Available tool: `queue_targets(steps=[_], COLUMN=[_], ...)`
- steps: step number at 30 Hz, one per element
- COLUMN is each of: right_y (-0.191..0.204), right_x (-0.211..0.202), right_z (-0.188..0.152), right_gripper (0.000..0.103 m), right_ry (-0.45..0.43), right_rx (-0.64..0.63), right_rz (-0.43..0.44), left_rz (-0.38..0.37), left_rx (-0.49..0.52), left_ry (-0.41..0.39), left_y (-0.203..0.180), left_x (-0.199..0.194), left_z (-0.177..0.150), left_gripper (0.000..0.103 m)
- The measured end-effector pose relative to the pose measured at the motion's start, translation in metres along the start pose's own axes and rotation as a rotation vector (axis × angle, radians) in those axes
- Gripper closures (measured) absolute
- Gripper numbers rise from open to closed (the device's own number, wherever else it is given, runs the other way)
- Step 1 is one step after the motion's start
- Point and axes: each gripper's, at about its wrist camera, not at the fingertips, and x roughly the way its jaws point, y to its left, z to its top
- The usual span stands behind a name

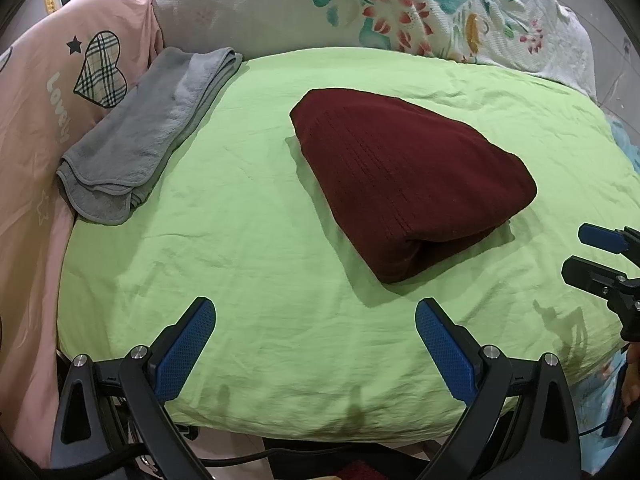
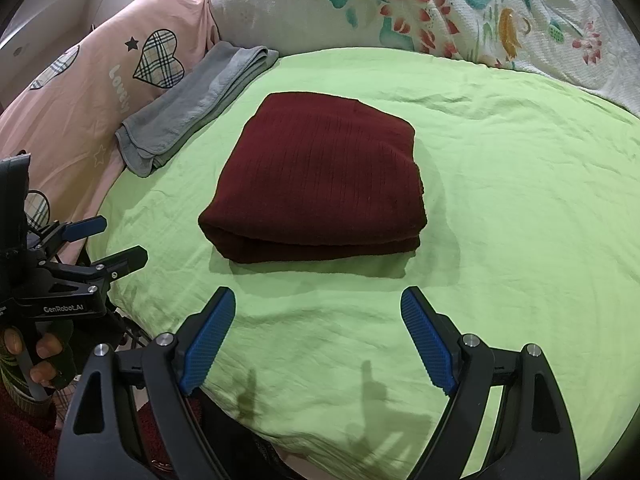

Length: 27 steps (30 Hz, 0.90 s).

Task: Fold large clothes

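Observation:
A dark red ribbed garment (image 1: 404, 176) lies folded into a thick squarish bundle on the green sheet (image 1: 248, 220); it also shows in the right wrist view (image 2: 320, 176). My left gripper (image 1: 316, 316) is open and empty, over the sheet just short of the bundle's near corner. It also shows at the left in the right wrist view (image 2: 110, 238). My right gripper (image 2: 318, 306) is open and empty, just in front of the bundle's near folded edge. It also shows at the right edge of the left wrist view (image 1: 576, 252).
A folded grey towel (image 1: 148, 132) lies at the sheet's far left edge, also in the right wrist view (image 2: 196, 108). A pink quilt with plaid hearts (image 1: 48, 92) is on the left. A white floral quilt (image 1: 400, 4) is heaped at the back.

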Motion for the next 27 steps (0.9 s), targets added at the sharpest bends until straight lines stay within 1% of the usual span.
queue_targets(steps=[27], right_y=[-0.0018], right_x=[0.0014], right_z=[-0.0004], right_gripper=[0.018], right_ry=[0.001], right_rx=[0.008], right_rz=[0.004], left_rz=[-0.005], left_rx=[0.005], left_ry=[-0.009], left_y=[-0.0037], left_x=[-0.0031], left_z=[0.0003], left_gripper=[0.003])
